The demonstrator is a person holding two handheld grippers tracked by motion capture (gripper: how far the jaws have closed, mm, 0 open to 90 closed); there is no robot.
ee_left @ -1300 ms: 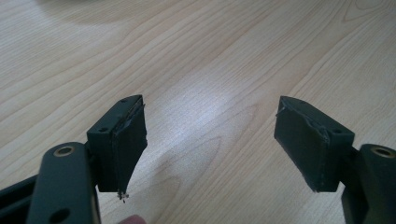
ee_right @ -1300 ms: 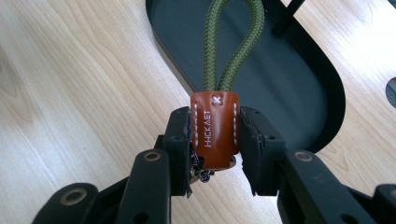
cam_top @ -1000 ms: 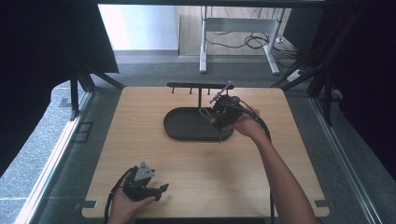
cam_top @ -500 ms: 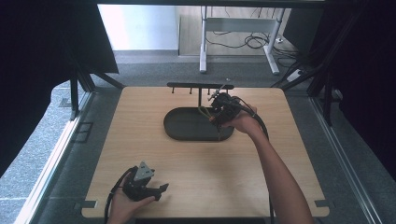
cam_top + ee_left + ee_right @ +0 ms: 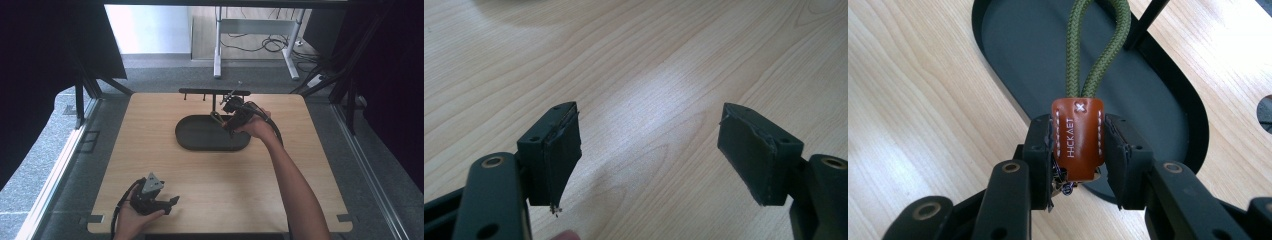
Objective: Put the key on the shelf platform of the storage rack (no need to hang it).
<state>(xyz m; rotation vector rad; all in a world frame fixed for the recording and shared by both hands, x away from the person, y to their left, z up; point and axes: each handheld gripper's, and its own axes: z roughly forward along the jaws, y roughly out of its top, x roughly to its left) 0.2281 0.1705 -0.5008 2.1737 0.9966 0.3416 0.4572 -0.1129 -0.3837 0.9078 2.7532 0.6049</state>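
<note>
Writing: "HICKAET" is stamped in pale letters down the brown leather tab, read sideways in the right gripper view, with a small stitched cross at the tab's upper end and white stitching along both long edges.

Held thing: a key fob — the leather tab with an olive-green cord loop running out of its top.

Right tool: clamped on the leather tab, one black jaw pressed on each long side; the cord loop stands out ahead of the jaws, over the tray.

Fob's place: lifted off the tabletop, over the right end of the black oval tray; in the high view the right tool is seen at the tray's far right rim, close beside the stand's post. Whether the loop touches the stand cannot be told.

Left tool: jaws apart, nothing between them — bare wood grain is seen through the gap. In the high view it is held low at the near left of the tabletop, well apart from the tray.

Surroundings: a thin black hanging stand with a crossbar and small hooks rises from the tray's far side; its post is seen slanting just right of the cord.

In the way: the post, beside the loop.
</note>
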